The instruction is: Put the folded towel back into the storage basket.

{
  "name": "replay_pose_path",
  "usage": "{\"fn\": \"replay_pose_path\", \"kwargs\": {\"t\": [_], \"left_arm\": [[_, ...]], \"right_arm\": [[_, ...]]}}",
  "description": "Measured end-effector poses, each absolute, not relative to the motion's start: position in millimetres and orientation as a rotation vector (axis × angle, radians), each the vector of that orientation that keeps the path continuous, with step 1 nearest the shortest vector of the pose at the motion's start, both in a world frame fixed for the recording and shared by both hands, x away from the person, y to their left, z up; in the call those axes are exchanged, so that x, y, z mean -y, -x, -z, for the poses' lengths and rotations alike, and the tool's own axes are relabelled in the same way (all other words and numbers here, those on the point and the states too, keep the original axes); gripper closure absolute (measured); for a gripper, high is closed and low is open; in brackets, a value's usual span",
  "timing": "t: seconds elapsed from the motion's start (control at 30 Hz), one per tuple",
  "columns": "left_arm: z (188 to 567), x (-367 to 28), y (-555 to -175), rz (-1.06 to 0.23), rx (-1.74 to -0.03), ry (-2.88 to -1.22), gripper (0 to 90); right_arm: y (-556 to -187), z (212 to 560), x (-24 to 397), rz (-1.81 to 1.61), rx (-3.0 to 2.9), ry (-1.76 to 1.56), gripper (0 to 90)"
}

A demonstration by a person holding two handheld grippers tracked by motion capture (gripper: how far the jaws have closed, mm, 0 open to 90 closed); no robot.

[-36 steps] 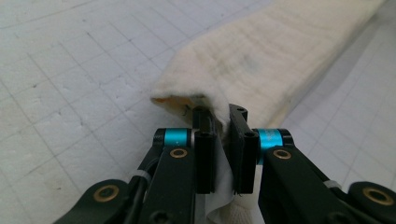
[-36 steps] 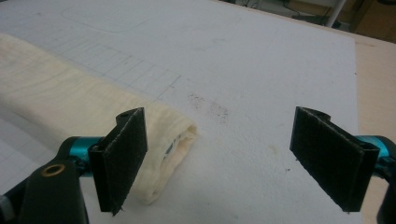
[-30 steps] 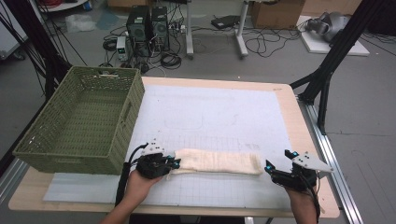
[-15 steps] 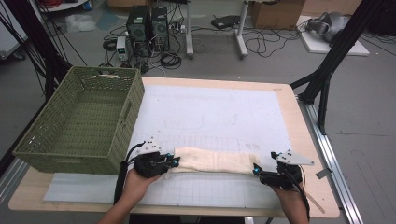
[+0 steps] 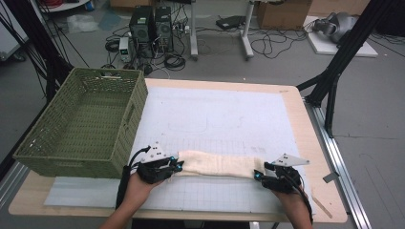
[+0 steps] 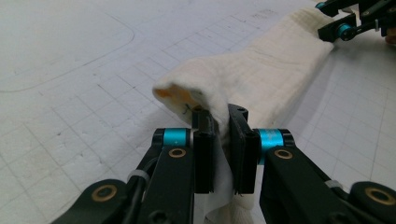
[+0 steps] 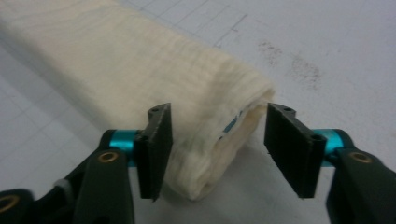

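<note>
A cream folded towel (image 5: 217,164) lies as a long roll across the near part of the white grid mat (image 5: 224,119). My left gripper (image 5: 177,166) is shut on the towel's left end, with cloth (image 6: 261,74) pinched between its jaws (image 6: 220,140). My right gripper (image 5: 257,174) is at the towel's right end. It stands open (image 7: 217,144), its jaws on either side of the folded end (image 7: 205,140) without pinching it. The right gripper's tips (image 6: 343,23) also appear far off in the left gripper view.
A green woven basket (image 5: 83,121) stands empty at the table's left side, close to my left hand. The wooden table edge (image 5: 320,157) runs along the right. Computers and cables (image 5: 153,24) lie on the floor beyond the table.
My right gripper has moved left from the table's right side up to the towel's right end. The left gripper has stayed shut on the left end.
</note>
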State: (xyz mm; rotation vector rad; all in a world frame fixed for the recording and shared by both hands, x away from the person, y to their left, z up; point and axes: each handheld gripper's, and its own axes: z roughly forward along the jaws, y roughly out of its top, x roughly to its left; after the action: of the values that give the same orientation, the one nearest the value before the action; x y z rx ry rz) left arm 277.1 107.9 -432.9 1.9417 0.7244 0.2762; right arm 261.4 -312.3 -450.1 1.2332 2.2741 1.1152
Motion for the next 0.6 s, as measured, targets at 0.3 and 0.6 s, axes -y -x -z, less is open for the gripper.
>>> {"fn": "replay_pose_path", "kwargs": {"t": [0.3, 0.6], "left_arm": [[434.5, -106.7, -277.6, -0.259, -0.786, -1.946, 81.1], [431.2, -109.7, -277.6, -0.214, -0.834, -1.921, 80.7]], "right_arm": [[-262.5, 449.5, 311.2, -1.176, -2.313, -1.295, 76.3], [-261.8, 447.0, 310.3, -1.157, -2.320, -1.262, 79.9]]}}
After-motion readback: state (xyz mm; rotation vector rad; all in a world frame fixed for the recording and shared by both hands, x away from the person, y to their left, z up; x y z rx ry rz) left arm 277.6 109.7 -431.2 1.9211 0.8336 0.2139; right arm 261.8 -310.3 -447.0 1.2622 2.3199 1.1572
